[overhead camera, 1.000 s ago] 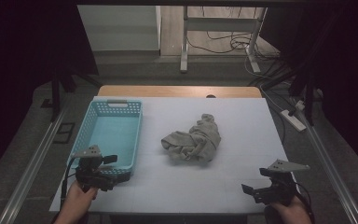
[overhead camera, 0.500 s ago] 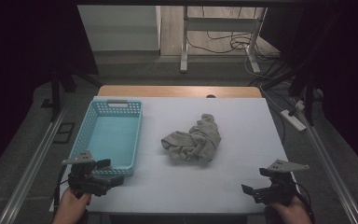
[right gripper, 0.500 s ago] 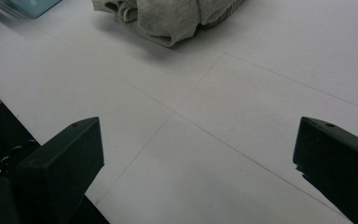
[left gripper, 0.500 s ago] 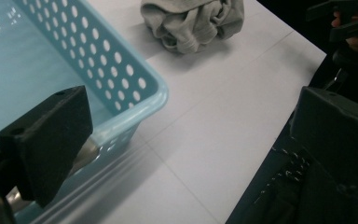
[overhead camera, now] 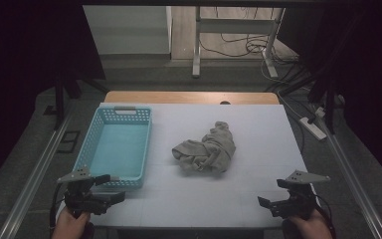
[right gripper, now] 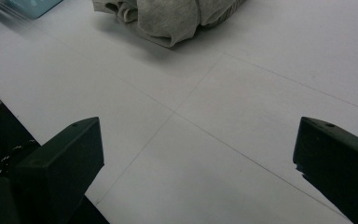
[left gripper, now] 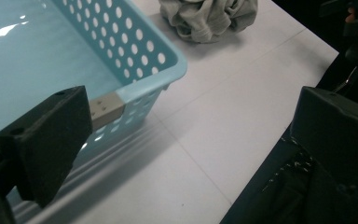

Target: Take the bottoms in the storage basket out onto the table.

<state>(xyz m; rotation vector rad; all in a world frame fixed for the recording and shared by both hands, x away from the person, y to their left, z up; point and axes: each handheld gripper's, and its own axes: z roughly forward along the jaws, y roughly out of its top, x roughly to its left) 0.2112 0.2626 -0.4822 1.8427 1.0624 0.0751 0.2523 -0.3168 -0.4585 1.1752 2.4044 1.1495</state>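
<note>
1. The crumpled grey cloth [overhead camera: 206, 152] lies in a loose heap at the centre of the high view, on the white table [overhead camera: 258, 129]. Nothing touches it. It also shows at the top of the left gripper view and at the top of the right gripper view, bunched and unfolded.

2. The light blue basket [overhead camera: 87, 149] sits to the cloth's left in the high view, near it but apart, and its floor is bare. Judging from that, the work looks like getting the cloth into the basket, and none of it is done: no grasp, no lift, no placing.

3. The left gripper [overhead camera: 110, 188] is at the lower left of the high view, just beside the basket's near wall. In its own view the two black jaws stand wide apart with nothing between them, one over the basket's corner; whether it touches the rim is hard to tell from this angle.

4. The right gripper [overhead camera: 270, 192] is at the lower right, near the table's front edge and well apart from the cloth. Its jaws also stand wide and empty above bare table.

5. What is left: reach the cloth, close on it, carry it across and release it into the basket.
</note>
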